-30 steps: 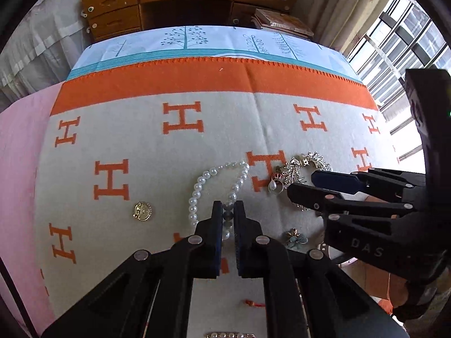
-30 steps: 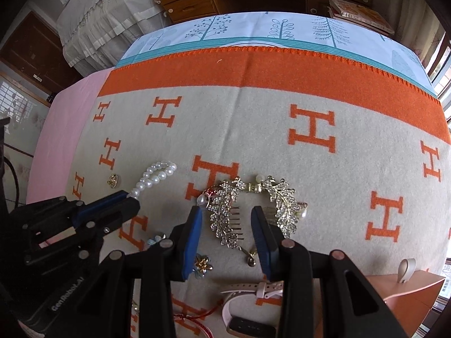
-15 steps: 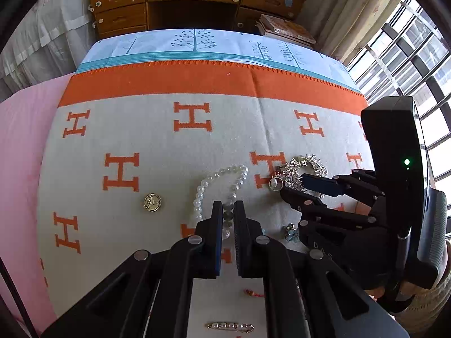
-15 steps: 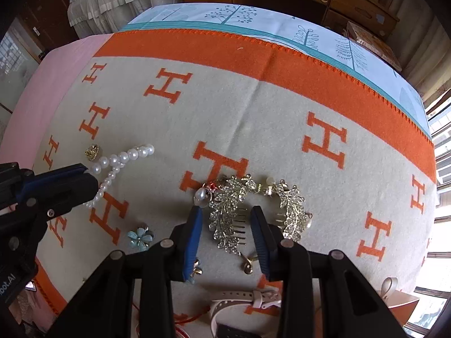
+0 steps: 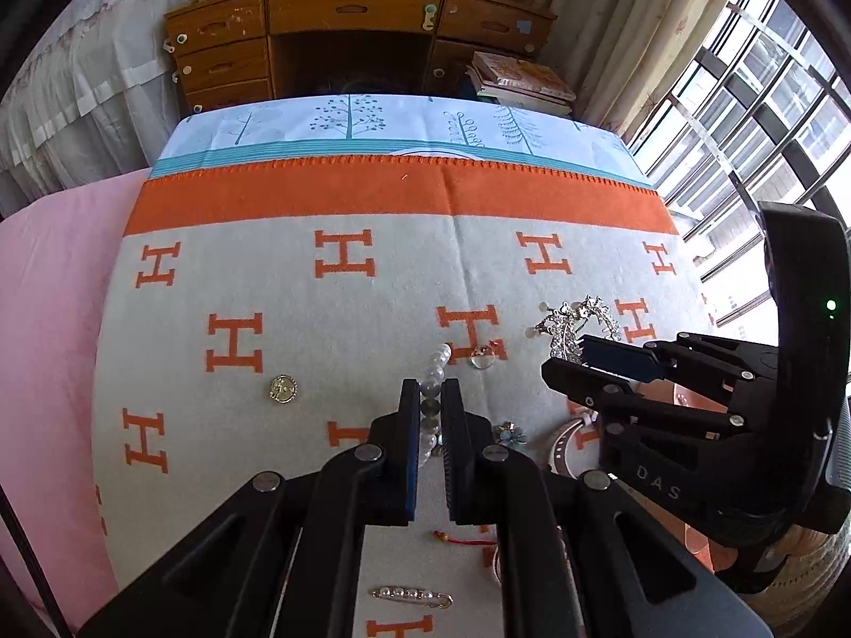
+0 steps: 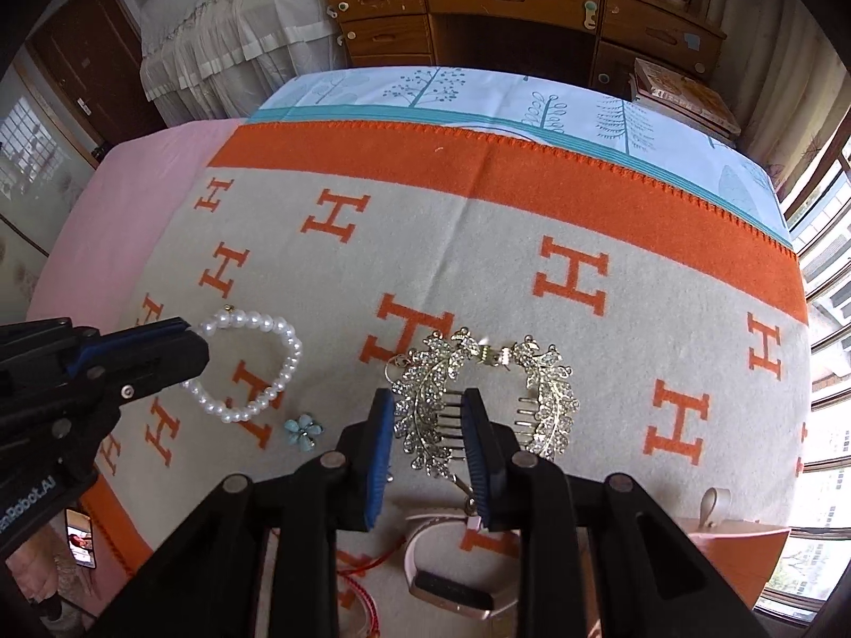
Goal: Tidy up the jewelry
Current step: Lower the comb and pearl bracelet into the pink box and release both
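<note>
Holding, L wrist view: your left gripper (image 5: 431, 399) is pinched tight on the pearl bracelet (image 5: 435, 372), which hangs limp above the blanket (image 5: 340, 329). Light, slippery beads, so grip across the strand.

R wrist view: right gripper (image 6: 428, 409), jaws just closed in, clamps one leaf of the rhinestone hair comb (image 6: 431, 404), probably lifted clear. Stiff, fragile teeth; hold the leaf.
</note>
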{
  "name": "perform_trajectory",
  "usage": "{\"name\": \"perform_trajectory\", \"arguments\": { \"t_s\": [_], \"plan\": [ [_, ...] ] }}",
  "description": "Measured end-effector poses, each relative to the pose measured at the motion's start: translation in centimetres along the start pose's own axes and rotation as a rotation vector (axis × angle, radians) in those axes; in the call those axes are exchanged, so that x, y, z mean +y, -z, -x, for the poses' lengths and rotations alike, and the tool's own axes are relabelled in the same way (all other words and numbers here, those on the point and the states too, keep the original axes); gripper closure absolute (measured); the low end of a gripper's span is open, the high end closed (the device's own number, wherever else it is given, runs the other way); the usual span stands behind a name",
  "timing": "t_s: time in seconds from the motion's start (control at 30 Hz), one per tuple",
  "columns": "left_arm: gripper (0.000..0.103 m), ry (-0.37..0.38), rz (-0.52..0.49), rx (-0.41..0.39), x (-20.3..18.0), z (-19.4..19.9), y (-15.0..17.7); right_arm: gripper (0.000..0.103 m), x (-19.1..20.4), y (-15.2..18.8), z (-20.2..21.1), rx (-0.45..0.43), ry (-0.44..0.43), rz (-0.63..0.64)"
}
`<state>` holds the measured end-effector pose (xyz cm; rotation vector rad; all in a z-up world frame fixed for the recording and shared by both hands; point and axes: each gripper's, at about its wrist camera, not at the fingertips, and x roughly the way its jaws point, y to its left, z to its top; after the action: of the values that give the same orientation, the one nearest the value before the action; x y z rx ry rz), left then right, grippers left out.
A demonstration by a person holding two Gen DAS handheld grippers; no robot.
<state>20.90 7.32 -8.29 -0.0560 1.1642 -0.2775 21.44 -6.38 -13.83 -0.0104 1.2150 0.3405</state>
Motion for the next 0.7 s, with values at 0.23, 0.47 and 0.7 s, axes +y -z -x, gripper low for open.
{"name": "perform_trajectory", "arguments": {
  "t_s": [0.23,0.47,0.7],
  "plan": [
    [0.098,0.013,-0.062,-0.049,-3.9,3.2,0.1,0.077,-1.4,2.7,6.4,-0.115,-0.072,-0.024],
    [0.098,0.054,-0.16,-0.076,-10.5,5.3,0.5,0.077,-5.2,7.4,11.7,-0.206,-0.112,-0.088],
    [0.098,0.112,-0.273,-0.046,-18.5,4.5,1.2,0.077,-9.9,12.7,13.1,-0.223,-0.123,-0.192]
  ]
}}
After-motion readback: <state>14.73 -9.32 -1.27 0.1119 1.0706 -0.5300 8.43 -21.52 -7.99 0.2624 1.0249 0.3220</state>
